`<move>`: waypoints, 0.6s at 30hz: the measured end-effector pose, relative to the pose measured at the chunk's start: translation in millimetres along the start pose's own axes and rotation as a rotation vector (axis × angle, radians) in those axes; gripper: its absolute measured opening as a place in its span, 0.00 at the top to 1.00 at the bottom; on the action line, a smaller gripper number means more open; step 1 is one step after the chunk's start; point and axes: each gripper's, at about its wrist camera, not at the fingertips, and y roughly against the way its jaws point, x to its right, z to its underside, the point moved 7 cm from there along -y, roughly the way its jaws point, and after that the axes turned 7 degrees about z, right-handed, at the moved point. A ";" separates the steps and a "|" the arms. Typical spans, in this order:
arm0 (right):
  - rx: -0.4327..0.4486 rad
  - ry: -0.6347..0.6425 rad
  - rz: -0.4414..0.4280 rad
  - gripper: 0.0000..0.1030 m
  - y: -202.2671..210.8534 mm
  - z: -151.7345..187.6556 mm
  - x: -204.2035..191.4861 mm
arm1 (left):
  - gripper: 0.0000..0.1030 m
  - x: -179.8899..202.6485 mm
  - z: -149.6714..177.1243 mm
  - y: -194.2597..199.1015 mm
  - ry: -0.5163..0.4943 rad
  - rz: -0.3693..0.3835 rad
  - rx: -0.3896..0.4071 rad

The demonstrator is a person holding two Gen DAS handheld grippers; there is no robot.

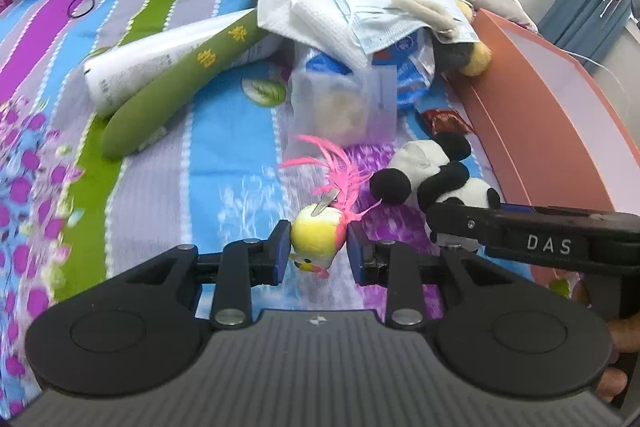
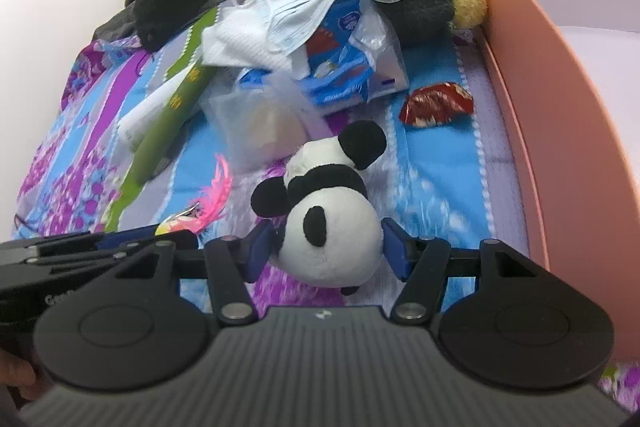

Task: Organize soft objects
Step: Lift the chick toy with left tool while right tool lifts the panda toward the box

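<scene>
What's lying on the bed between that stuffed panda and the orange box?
A crumpled red snack wrapper lies on the striped sheet between the panda and the orange box; otherwise that stretch is bare. The right wrist view shows it best.

Open striped bedsheet (image 1: 224,147) lay clear across the left and centre of the left wrist view, room enough for a gripper to pass. Upper centre was jammed: a long green plush (image 1: 188,79), a white tube (image 1: 160,63), crumpled tissue (image 1: 312,15), a face mask (image 1: 400,11) and a clear plastic bag (image 1: 340,99) heaped together. Along the right edge the orange box (image 1: 560,115) walled things off. In the right wrist view, a red wrapper (image 2: 438,105) sat near that wall, with a bare blue strip of sheet below it.
</scene>
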 end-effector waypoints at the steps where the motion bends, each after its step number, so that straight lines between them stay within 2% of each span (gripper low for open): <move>1: 0.001 0.001 0.004 0.40 4.1 4.2 -0.3 | 0.66 1.7 5.0 5.1 0.003 0.000 0.003; 11: 0.027 -0.024 0.018 0.41 44.6 45.7 -1.9 | 0.66 20.6 39.6 49.2 0.021 0.011 0.044; 18: 0.080 -0.020 0.038 0.41 72.9 53.5 1.1 | 0.66 32.8 50.3 66.9 0.012 0.032 0.057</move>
